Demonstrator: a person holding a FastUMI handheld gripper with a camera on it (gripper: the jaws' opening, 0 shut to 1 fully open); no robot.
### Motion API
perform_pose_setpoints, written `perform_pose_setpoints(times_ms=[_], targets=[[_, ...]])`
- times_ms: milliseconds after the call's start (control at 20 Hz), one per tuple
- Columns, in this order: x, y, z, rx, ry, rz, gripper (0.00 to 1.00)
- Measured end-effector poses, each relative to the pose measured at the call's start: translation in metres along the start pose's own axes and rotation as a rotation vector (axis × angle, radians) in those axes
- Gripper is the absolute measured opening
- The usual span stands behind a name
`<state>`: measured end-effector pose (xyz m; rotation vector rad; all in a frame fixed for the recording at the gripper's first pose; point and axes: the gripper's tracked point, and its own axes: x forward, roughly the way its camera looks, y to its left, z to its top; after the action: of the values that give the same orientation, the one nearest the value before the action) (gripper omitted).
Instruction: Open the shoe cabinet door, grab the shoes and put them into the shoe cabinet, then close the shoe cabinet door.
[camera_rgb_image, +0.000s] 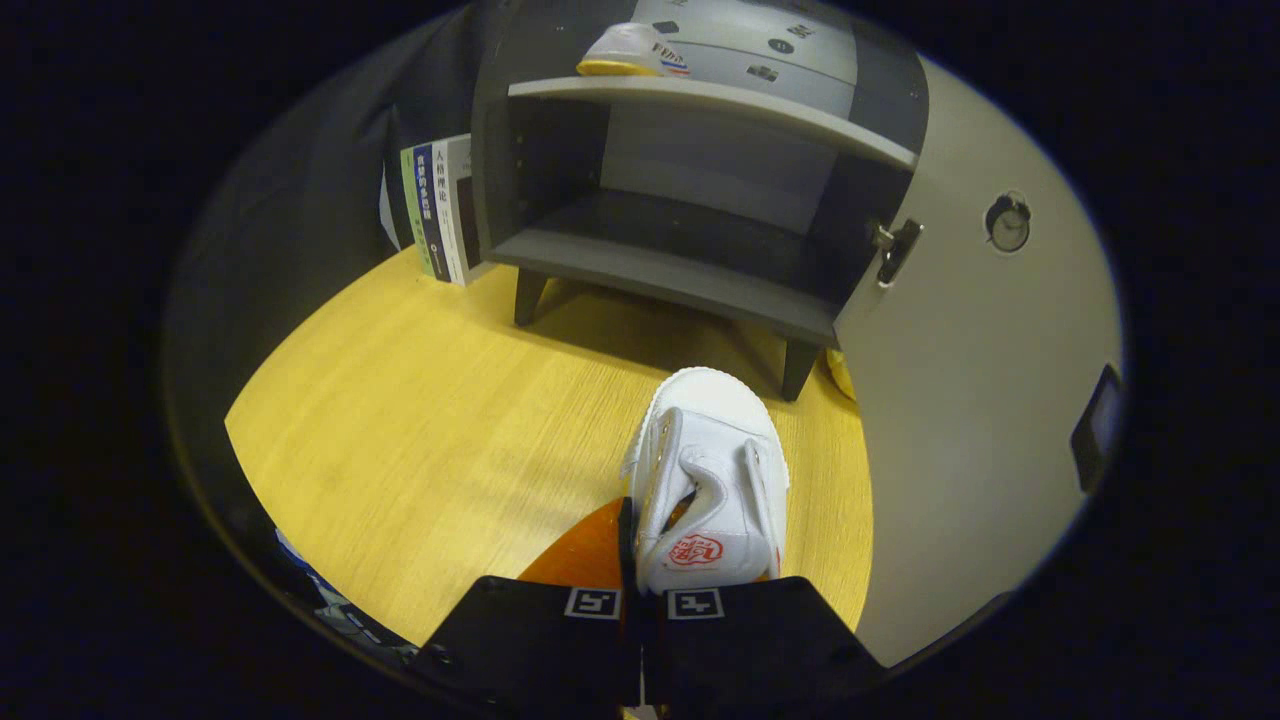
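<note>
A white shoe (715, 480) with a red mark on its tongue hangs just ahead of my gripper (640, 525), toe pointing toward the grey shoe cabinet (670, 275). One finger (590, 550) lies along the outside of the shoe's left wall and the other sits inside the opening, so the gripper is shut on that wall. The cabinet door (970, 400) stands swung open to the right, with a round handle (1007, 222). The lower compartment is bare. A second white shoe (630, 52) with a yellow sole rests on the upper shelf (720, 100).
The cabinet stands on short legs on a yellow wooden tabletop (430, 430). Several upright books (440, 210) lean against the cabinet's left side. A small yellow thing (840, 375) peeks from under the cabinet by the door's foot.
</note>
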<state>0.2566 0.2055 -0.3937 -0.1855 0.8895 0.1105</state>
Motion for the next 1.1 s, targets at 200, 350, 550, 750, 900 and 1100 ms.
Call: perform_pose_setpoints(times_ms=[200,350,550,750,900,1100], targets=[[-0.042,-0.003,0.05,0.022,-0.08,-0.009,0.03],[-0.07,-0.007,0.093,0.039,-0.155,-0.008,0.03],[-0.097,-0.008,0.148,0.025,-0.223,0.022,0.03],[-0.114,-0.021,0.214,0.019,-0.317,-0.009,0.03],[-0.113,-0.034,0.265,-0.005,-0.379,-0.024,0.03],[-0.101,-0.055,0.325,0.014,-0.42,-0.065,0.03]])
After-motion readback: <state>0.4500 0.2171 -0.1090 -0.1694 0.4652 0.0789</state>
